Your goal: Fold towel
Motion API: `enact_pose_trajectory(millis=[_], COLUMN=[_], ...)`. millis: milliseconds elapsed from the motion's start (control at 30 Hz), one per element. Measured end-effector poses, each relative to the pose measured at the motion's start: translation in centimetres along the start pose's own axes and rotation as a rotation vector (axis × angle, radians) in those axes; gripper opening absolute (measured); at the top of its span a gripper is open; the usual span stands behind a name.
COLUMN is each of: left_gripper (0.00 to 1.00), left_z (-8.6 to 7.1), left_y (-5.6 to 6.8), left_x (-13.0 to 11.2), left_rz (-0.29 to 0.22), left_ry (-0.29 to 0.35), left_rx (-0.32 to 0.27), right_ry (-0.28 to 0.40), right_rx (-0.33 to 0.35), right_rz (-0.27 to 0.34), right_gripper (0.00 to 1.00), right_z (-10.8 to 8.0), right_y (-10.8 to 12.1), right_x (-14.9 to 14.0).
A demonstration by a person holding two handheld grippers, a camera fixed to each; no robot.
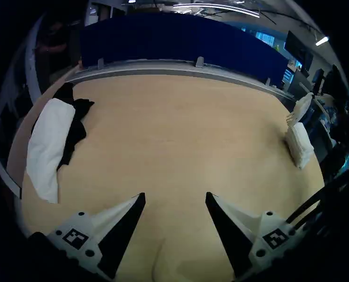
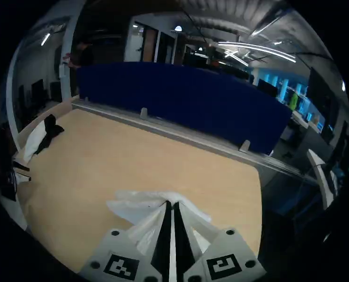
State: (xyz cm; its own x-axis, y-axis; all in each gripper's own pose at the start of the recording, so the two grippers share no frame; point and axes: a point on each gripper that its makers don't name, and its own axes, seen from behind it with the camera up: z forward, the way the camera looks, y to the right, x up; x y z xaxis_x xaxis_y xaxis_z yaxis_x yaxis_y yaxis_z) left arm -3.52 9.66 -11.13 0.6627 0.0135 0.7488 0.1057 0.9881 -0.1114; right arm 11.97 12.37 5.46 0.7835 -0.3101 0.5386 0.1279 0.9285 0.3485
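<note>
The crumpled white towel (image 2: 132,207) lay bunched on the near side of the pale wooden bench (image 2: 99,155), the side away from the long blue divider screen (image 2: 184,103) that stood along the bench's far edge. Its long axis ran crosswise to the right tongs (image 2: 172,203), spilling out to both sides of their tips. Those tongs were pressed together, and we judged that they pinched a fold of the towel near its middle.

The left tongs (image 1: 175,195) were spread wide and held nothing. They pointed toward the divider over bare bench. A pale shape showed low between them in the left gripper view, and we could not tell whether it was part of the towel.

We judged that the right tongs were the nearer, already having the cloth, and that the coming move turned on the left tongs finding a free edge beside that pinch.

Farther toward the divider, at one end of the bench, lay a folded white cloth (image 1: 47,145) over a black garment (image 1: 75,127). A stack of white towels (image 1: 300,143) sat at the other end.
</note>
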Motion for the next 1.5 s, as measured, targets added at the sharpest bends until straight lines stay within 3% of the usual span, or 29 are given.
enact_pose_trajectory(millis=[467, 800, 1200, 1500], left_gripper=[0.95, 0.95, 0.95, 0.95], left_z=[0.2, 0.0, -0.5, -0.6], left_y=[0.7, 0.7, 0.8, 1.0], left_x=[-0.6, -0.8, -1.1, -1.0], left_rz=[0.029, 0.038, 0.041, 0.043], left_ry=[-0.012, -0.017, -0.018, -0.016], left_rx=[-0.012, -0.008, 0.000, 0.001], right_ry=[-0.114, -0.197, -0.243, -0.254], right_rx=[-0.062, -0.101, -0.145, -0.170], right_rz=[0.092, 0.166, 0.273, 0.320], right_gripper=[0.03, 0.03, 0.03, 0.04], right_z=[-2.6, -3.0, -2.2, -1.4], right_y=[2.3, 2.4, 2.0, 1.9], right_x=[-10.3, -17.0, -22.1, -23.9])
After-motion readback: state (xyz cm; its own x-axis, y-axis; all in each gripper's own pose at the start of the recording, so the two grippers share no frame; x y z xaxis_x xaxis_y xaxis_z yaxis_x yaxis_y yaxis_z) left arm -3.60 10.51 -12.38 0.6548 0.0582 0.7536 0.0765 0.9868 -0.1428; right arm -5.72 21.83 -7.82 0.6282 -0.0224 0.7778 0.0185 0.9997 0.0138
